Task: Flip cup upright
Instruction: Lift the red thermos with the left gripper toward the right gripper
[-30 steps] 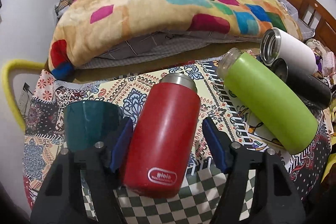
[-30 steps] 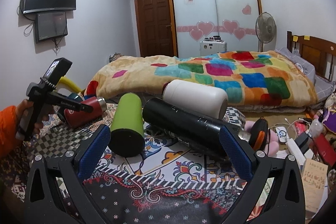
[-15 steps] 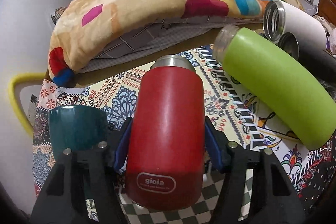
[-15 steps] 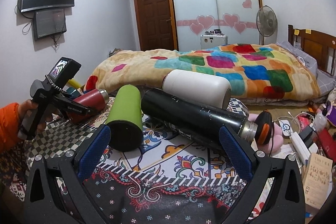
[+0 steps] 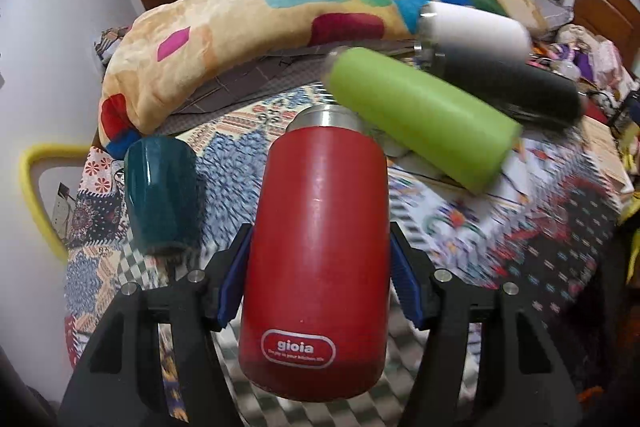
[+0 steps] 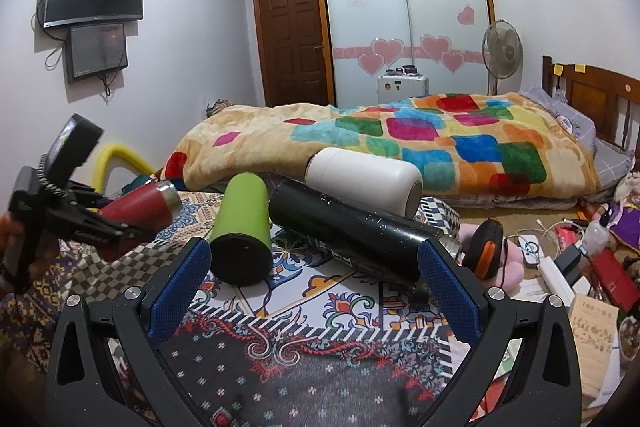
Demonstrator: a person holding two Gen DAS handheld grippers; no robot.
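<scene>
A patterned patchwork tablecloth point(image 6: 320, 311) carries a lime-green flask point(image 6: 240, 227) lying beside a black flask point(image 6: 352, 231). The left gripper point(image 5: 320, 267) clamps the red steel-necked "gioia" cup point(image 5: 320, 251), tilted above the cloth. The right gripper point(image 6: 312, 291) gapes wide, holding nothing.

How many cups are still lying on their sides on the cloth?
3: the green cup nearest the left, the black cup beside it, and the white cup behind that. The red cup is clamped in the left hand-held gripper. Others may be hidden.
</scene>
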